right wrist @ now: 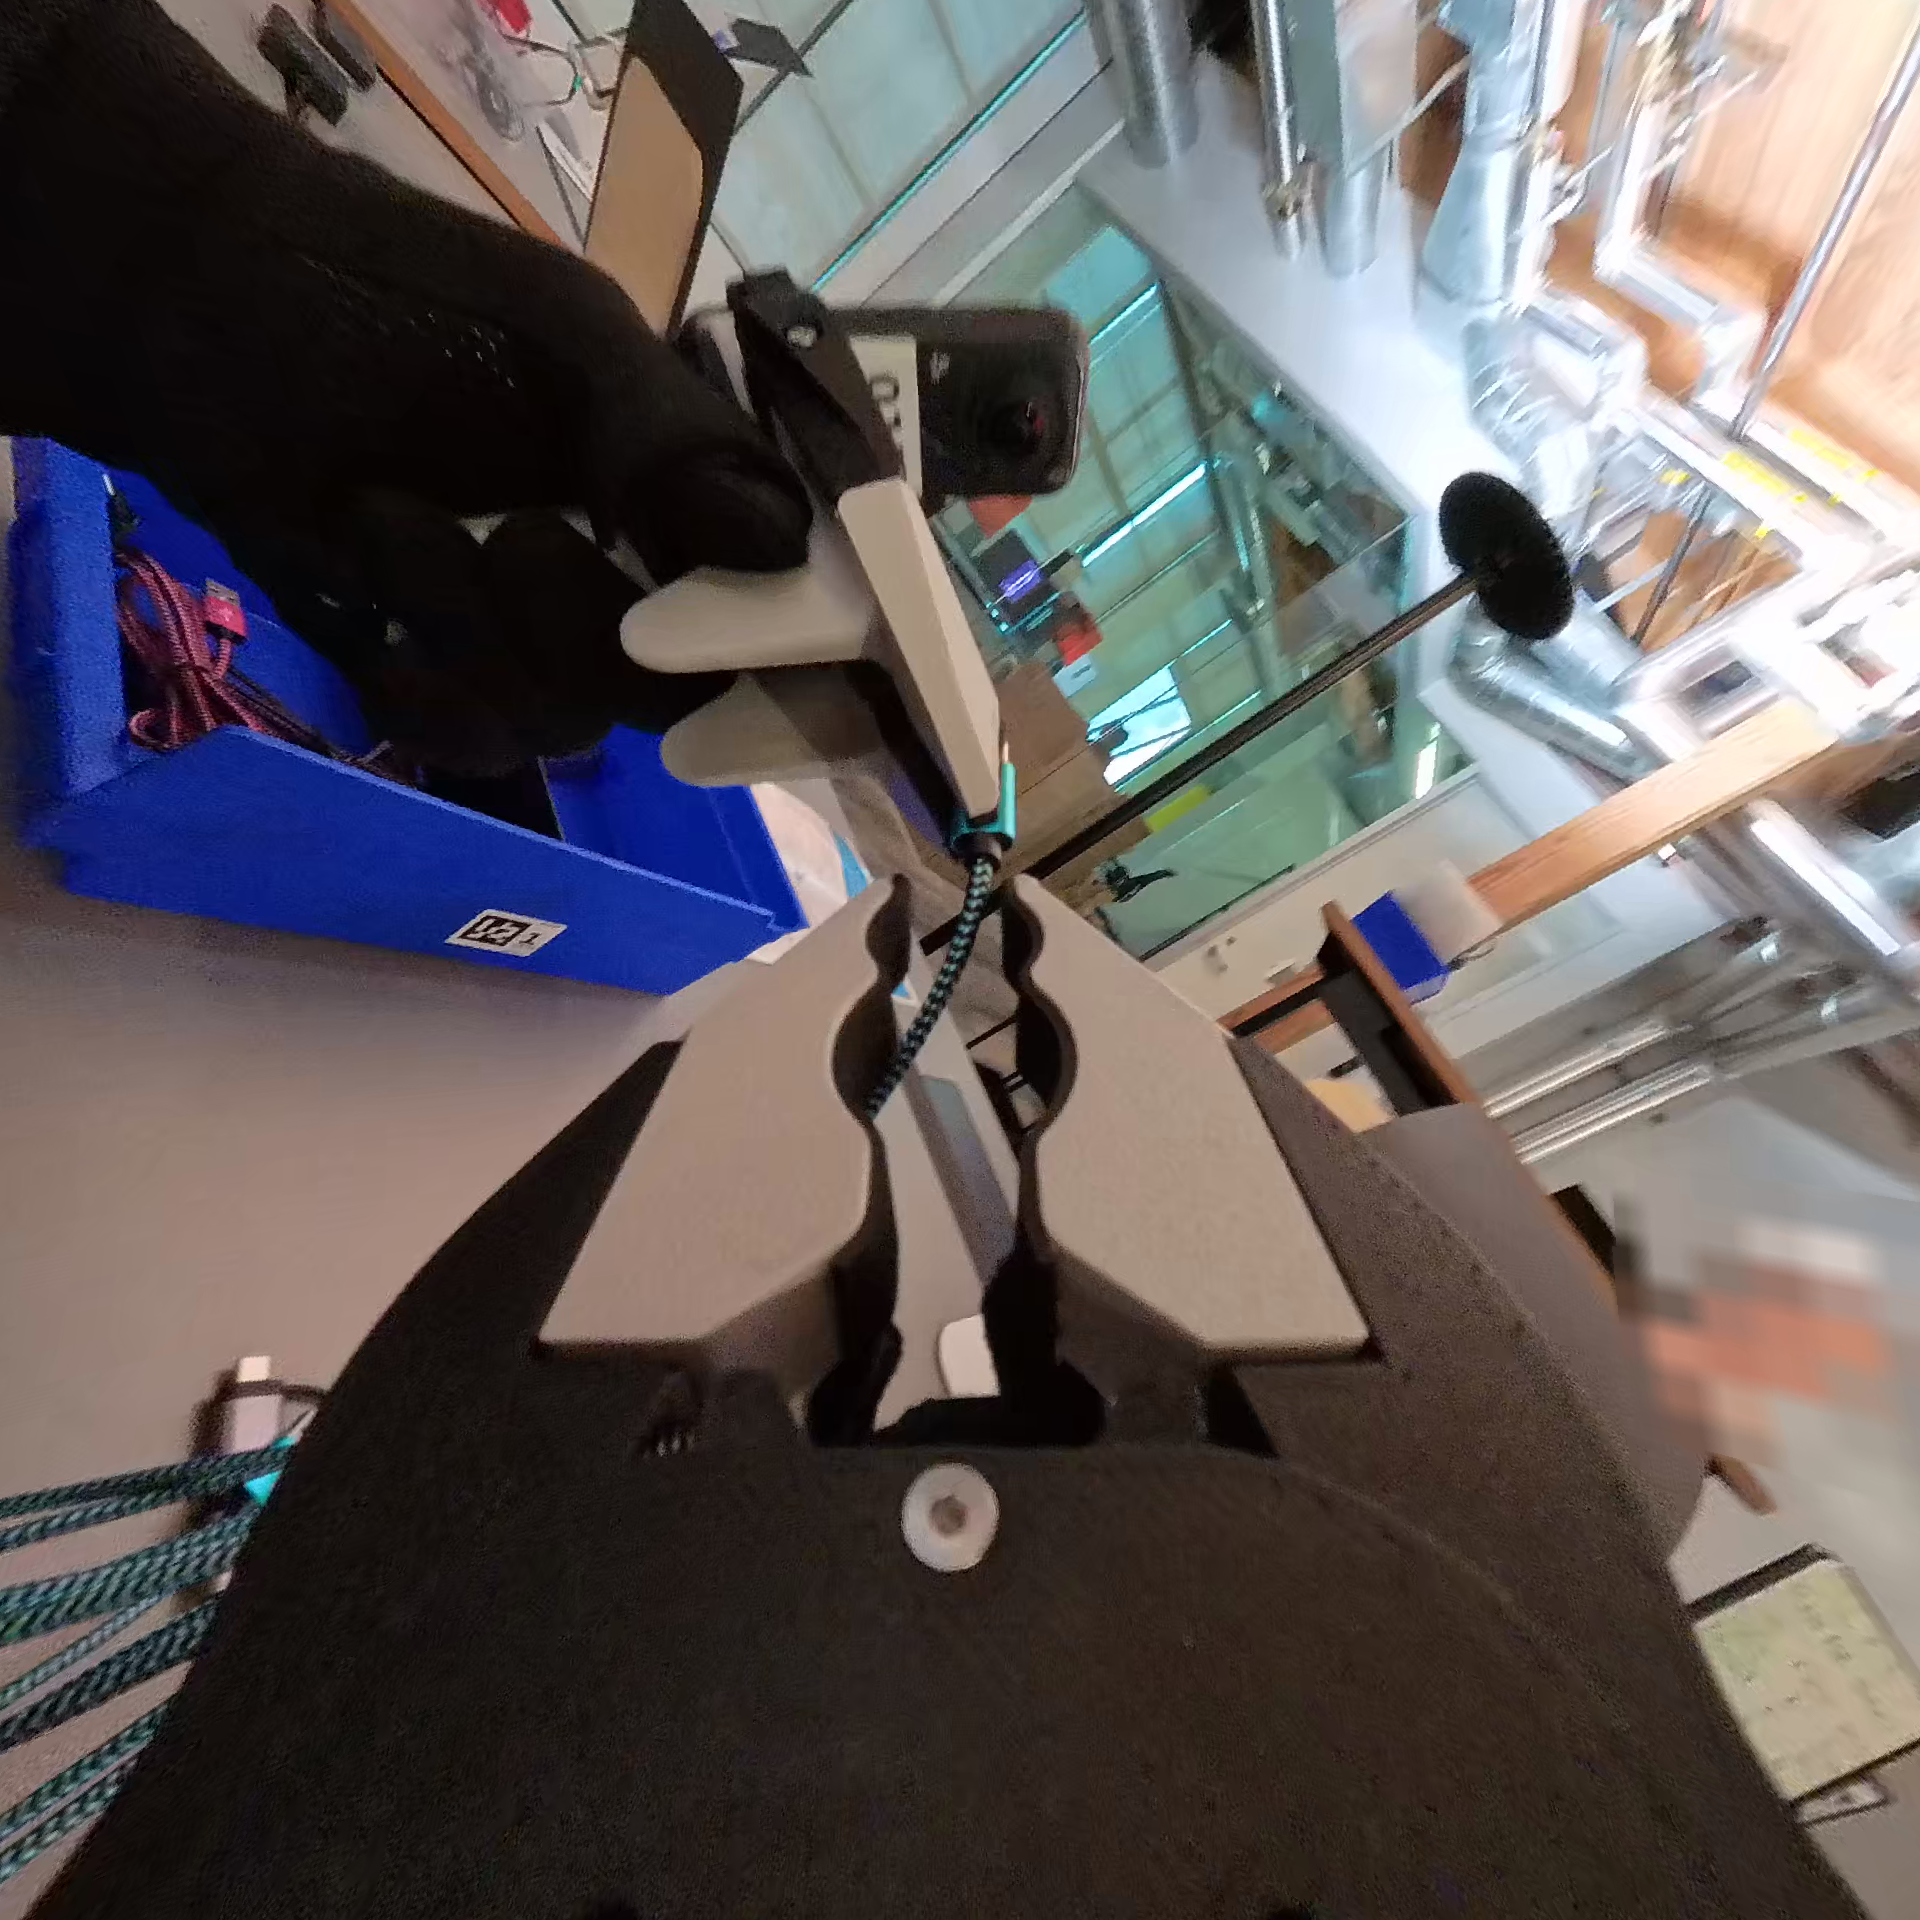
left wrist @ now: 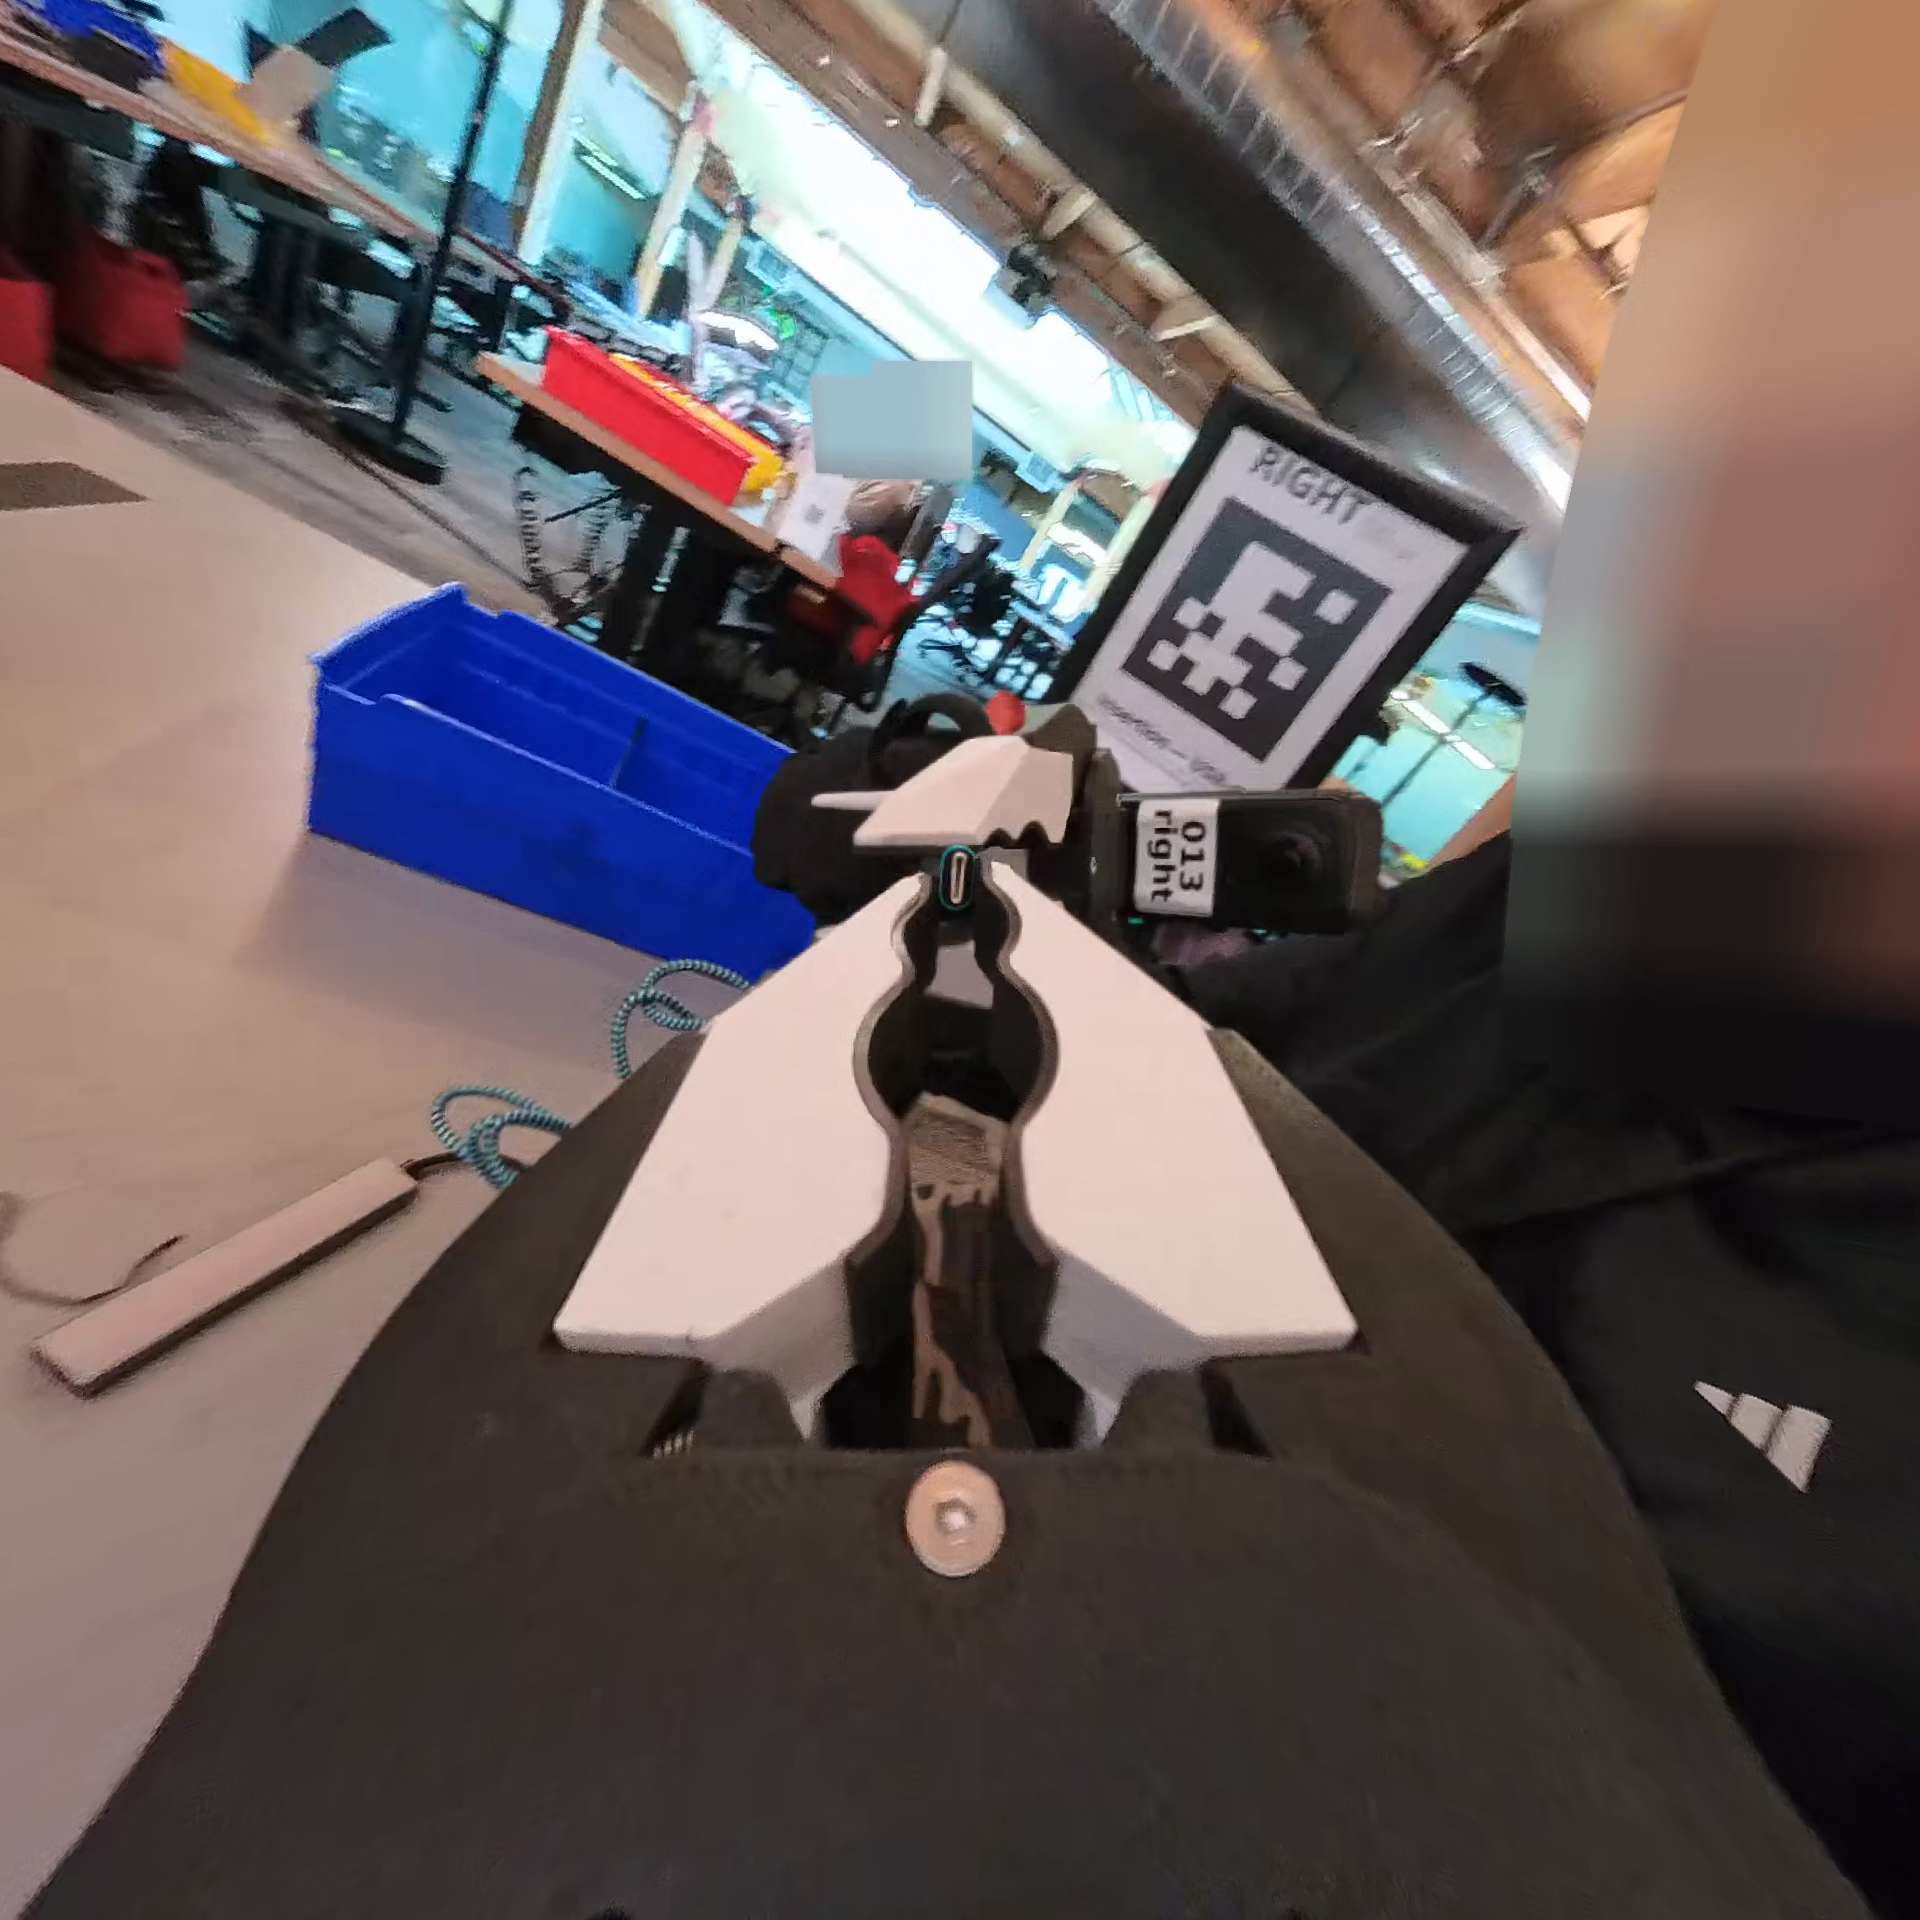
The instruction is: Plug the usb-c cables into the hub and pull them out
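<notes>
A small usb-c plug with a teal rim is pinched between the tips of the left gripper, whose white fingers are closed tight on it. In the right wrist view, the same plug is seen from the side, with a teal collar and a cable braided in teal and black hanging from it. The cable is passed between the tips of the right gripper, which is left a little open around it; whether the cable is touched cannot be told. Both grippers are held up above the tabletop, tip to tip. The hub is seen as a long, flat, grey bar lying on the pale tabletop, with a curly teal cable beside it. More teal cables are spread at the lower left of the right wrist view. A blue bin is set farther back on the tabletop. Behind it, a big workshop is seen, with long tables, a red tray and silver pipes on the ceiling.
</notes>
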Demonstrator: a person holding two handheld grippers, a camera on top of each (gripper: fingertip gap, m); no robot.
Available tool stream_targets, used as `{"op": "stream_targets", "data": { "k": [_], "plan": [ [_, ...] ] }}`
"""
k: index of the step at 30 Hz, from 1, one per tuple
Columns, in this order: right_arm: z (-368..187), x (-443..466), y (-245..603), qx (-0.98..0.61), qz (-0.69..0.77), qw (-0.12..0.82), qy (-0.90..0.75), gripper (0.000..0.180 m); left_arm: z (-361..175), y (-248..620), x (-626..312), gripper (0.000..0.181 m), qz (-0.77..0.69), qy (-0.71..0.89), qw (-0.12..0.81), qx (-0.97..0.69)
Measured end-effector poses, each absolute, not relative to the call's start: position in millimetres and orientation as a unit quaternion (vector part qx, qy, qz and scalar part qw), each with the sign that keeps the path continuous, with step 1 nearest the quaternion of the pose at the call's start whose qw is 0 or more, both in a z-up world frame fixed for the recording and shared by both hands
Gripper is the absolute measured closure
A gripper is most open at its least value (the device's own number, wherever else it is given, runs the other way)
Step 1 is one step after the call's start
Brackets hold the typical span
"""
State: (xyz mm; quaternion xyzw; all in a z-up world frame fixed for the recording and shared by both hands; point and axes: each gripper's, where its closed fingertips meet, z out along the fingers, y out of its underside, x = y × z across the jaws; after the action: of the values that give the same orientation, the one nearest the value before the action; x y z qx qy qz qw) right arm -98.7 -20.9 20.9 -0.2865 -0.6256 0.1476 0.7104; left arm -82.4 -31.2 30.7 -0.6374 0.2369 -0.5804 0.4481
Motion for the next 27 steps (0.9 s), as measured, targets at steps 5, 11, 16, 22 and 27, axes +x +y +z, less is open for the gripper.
{"op": "stream_targets", "data": {
  "k": [5, 11, 16, 22, 27],
  "plan": [
    [34, -98, -39, -0.250, 0.133, 0.723, -0.630, 0.172, 38, -47, -82, 0.177, -0.637, 0.258, 0.422, -0.591],
    [42, -97, -50, -0.228, 0.122, 0.733, -0.629, 0.169, 44, -56, -81, 0.177, -0.652, 0.271, 0.412, -0.576],
    [47, -97, -60, -0.208, 0.106, 0.738, -0.633, 0.168, 46, -63, -80, 0.177, -0.680, 0.276, 0.390, -0.557],
    [47, -98, -63, -0.198, 0.083, 0.736, -0.642, 0.168, 46, -66, -80, 0.177, -0.699, 0.270, 0.367, -0.551],
    [43, -98, -63, -0.200, 0.069, 0.721, -0.660, 0.169, 43, -66, -81, 0.176, -0.717, 0.265, 0.346, -0.544]
  ]
}}
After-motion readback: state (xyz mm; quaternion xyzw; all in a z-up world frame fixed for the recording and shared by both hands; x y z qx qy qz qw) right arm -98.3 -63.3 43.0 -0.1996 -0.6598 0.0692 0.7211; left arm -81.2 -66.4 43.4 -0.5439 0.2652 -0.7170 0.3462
